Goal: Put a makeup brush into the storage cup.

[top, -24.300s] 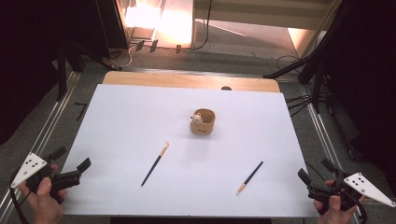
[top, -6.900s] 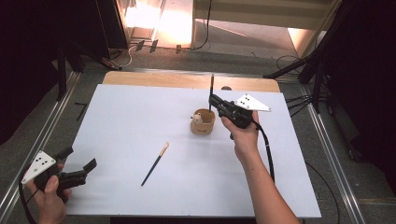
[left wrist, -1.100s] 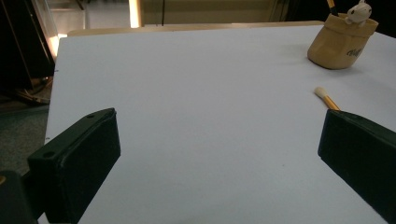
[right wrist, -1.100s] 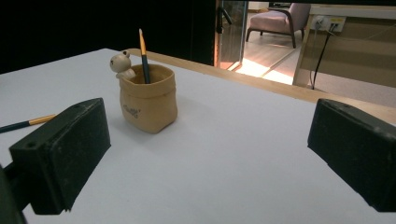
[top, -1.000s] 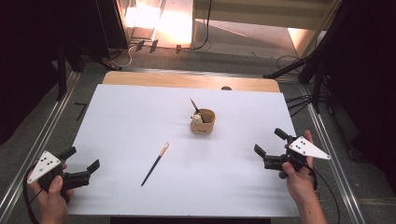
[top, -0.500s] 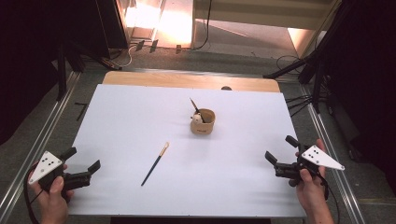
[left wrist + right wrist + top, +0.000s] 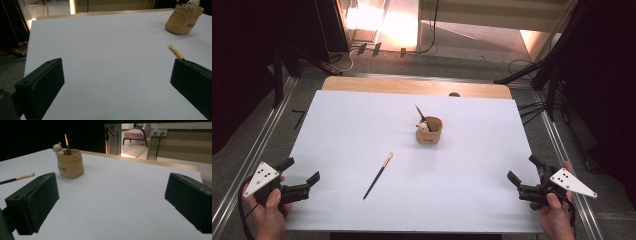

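Left gripper point(image 7: 301, 176): lower left of the high view, held in the person's left hand point(image 7: 268, 210) over the near left corner of the white sheet point(image 7: 362, 130); jaws spread wide, nothing between them, grey three-cornered plate on top. In the left gripper view its two black jaws stand at the bottom left and bottom right of the frame with bare white sheet between. Right gripper point(image 7: 523, 171): lower right of the high view, held in the right hand point(image 7: 554, 217) at the sheet's near right edge; jaws likewise wide apart and empty, grey plate pointing to the right. In the right gripper view its jaws sit at the lower left and lower right of the frame, with white sheet between them. Loose brush point(image 7: 378, 175): dark handle, gold ferrule, pale tip, lying flat on the sheet below and left of centre in the high view, well apart from both grippers; its tip shows at right of the left gripper view and at far left of the right gripper view. Tan pot point(image 7: 429, 131): upright near the centre of the sheet, with a small pale figure at its rim. Second brush point(image 7: 421, 114): standing tilted in the pot, handle end up. Wooden table point(image 7: 412, 86): its far edge shows beyond the sheet, upper centre.
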Available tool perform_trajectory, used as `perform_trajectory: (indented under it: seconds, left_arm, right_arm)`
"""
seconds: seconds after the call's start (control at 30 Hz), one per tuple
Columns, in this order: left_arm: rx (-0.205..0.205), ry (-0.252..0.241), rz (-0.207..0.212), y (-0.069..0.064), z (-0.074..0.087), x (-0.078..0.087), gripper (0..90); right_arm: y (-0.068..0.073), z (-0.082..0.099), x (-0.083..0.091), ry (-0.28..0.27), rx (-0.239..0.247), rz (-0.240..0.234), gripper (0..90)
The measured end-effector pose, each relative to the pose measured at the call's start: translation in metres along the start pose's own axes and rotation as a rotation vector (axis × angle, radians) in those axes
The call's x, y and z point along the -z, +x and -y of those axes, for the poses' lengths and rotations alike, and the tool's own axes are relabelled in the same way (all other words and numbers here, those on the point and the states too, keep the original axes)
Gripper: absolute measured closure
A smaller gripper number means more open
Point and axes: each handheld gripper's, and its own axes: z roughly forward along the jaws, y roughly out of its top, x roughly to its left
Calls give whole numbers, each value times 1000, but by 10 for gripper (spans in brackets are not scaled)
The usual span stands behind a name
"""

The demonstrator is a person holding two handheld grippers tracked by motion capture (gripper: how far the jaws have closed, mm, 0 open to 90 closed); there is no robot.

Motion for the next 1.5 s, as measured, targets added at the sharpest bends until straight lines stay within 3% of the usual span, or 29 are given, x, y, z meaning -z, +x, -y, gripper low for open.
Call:
perform_trajectory:
  seconds: [0.23, 0.6, 0.83, 0.97, 1.17, 1.5]
  left_arm:
    - [-1, -2, 0, 0, 0, 3, 0]
    - [3, -15, 5, -3, -3, 5, 0]
    - [-11, -18, 19, -15, -19, 4, 0]
    - [-24, 15, 8, -22, -28, -2, 0]
    - [-20, 40, 32, -30, -39, -11, 0]
    - [-58, 77, 51, -42, -59, -29, 0]
  right_arm:
    - [-3, 5, 15, -4, -6, 20, 0]
    - [-3, 10, 19, 4, -6, 29, 0]
    - [-4, 6, 20, -9, -13, 34, 0]
    - [-3, 6, 19, -11, -19, 28, 0]
    - [-2, 7, 19, 1, -9, 32, 0]
    - [0, 10, 18, 11, 0, 20, 0]
